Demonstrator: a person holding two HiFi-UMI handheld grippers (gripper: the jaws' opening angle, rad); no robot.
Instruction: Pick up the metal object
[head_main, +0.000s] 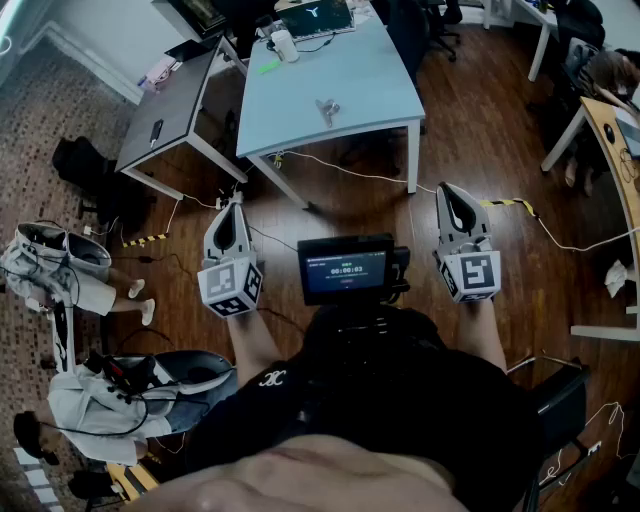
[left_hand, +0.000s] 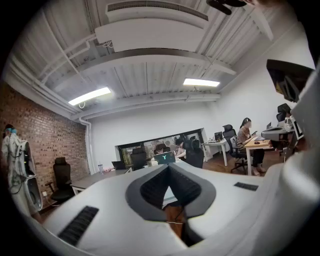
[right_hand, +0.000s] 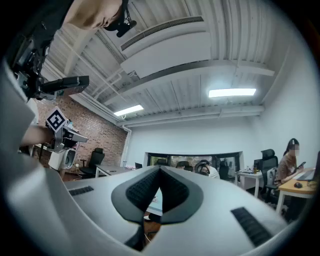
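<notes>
on the pale blue bench (head_main: 370, 80), the metal object (head_main: 327, 108) is lying: probably stiff, slick, light; pinching across its narrowest part is looking best. left tongs (head_main: 236, 201) and right tongs (head_main: 447, 189) are hanging closed, empty, well apart from it.

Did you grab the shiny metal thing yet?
Not yet. Nothing looks done: the metal object lies on the blue table, far ahead. Nothing is in hand: the left gripper and right gripper have their jaws together, empty. Left to do: walk up, open, grab, lift.
</notes>
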